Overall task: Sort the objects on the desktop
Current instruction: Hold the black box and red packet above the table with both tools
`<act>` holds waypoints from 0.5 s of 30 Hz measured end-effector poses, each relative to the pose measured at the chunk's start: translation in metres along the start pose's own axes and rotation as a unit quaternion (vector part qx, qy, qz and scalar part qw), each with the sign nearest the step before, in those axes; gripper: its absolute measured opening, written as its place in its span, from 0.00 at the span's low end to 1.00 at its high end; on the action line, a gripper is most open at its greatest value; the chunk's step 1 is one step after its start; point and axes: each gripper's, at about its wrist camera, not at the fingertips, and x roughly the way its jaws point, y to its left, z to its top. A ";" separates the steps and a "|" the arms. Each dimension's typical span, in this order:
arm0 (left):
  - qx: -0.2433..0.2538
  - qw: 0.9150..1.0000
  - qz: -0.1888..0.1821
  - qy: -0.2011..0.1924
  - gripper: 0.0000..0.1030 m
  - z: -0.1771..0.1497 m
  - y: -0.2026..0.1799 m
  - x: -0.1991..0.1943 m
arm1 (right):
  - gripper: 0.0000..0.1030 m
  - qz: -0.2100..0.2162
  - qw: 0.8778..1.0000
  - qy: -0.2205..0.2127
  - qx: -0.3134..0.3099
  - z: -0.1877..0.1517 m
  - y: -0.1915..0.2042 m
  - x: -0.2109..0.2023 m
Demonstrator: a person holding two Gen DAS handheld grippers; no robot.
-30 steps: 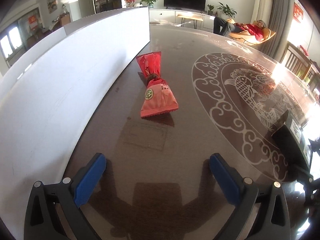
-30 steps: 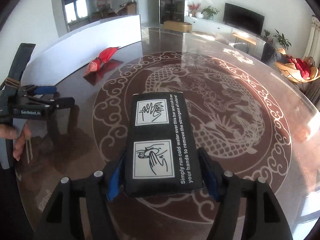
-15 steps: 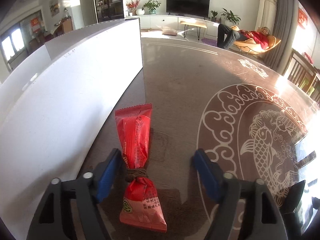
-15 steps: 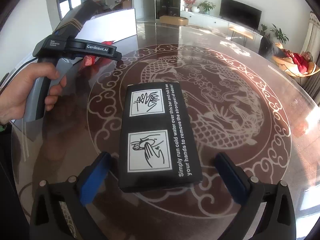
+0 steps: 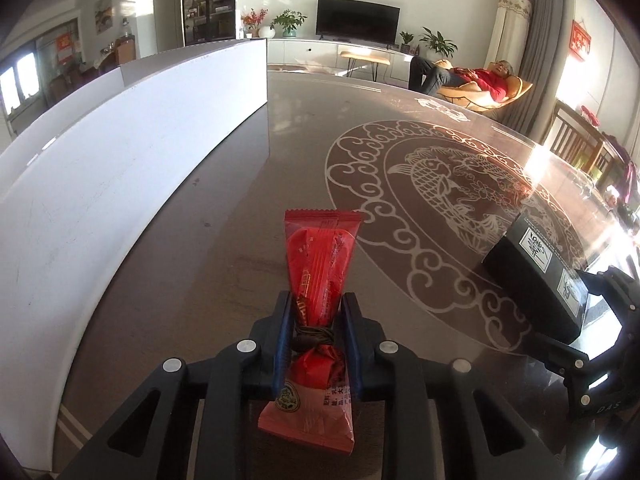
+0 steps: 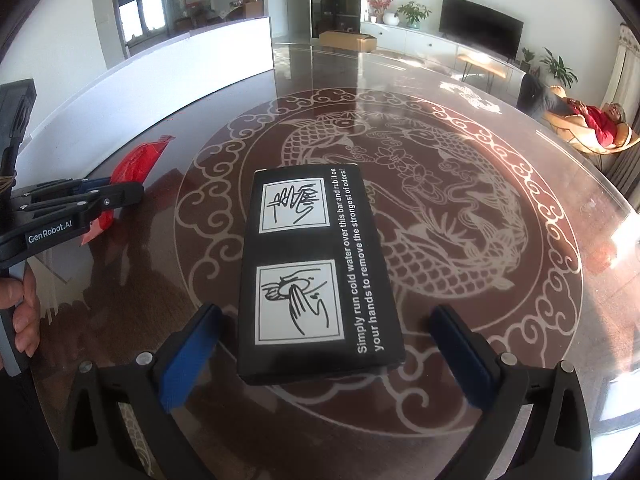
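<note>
Left gripper (image 5: 316,334) pinches a crinkled red foil packet (image 5: 320,280) at its cord-tied waist; right gripper (image 6: 322,354), spread wide, flanks a matte black rectangular box (image 6: 316,276) on the glossy table (image 6: 480,280).

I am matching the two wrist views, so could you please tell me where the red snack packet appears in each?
Left wrist: red snack packet bottom centre, pinched at its tied waist between the left gripper jaws.
Right wrist: far left, mid-height, partly behind that gripper.
Shared landmark: black box, lower right in the left view, centre in the right.
</note>
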 end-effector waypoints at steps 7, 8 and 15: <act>0.074 0.996 -0.022 0.042 1.00 0.022 -0.035 0.045 | 1.00 0.000 1.000 0.000 0.000 0.000 0.000 0.000; 0.073 0.996 -0.021 0.043 1.00 0.024 -0.036 0.050 | 1.00 0.000 1.000 0.000 0.000 0.000 0.000 0.000; 0.051 0.998 -0.005 0.032 1.00 0.019 -0.032 0.061 | 1.00 0.000 1.000 0.000 0.000 0.000 -0.001 0.000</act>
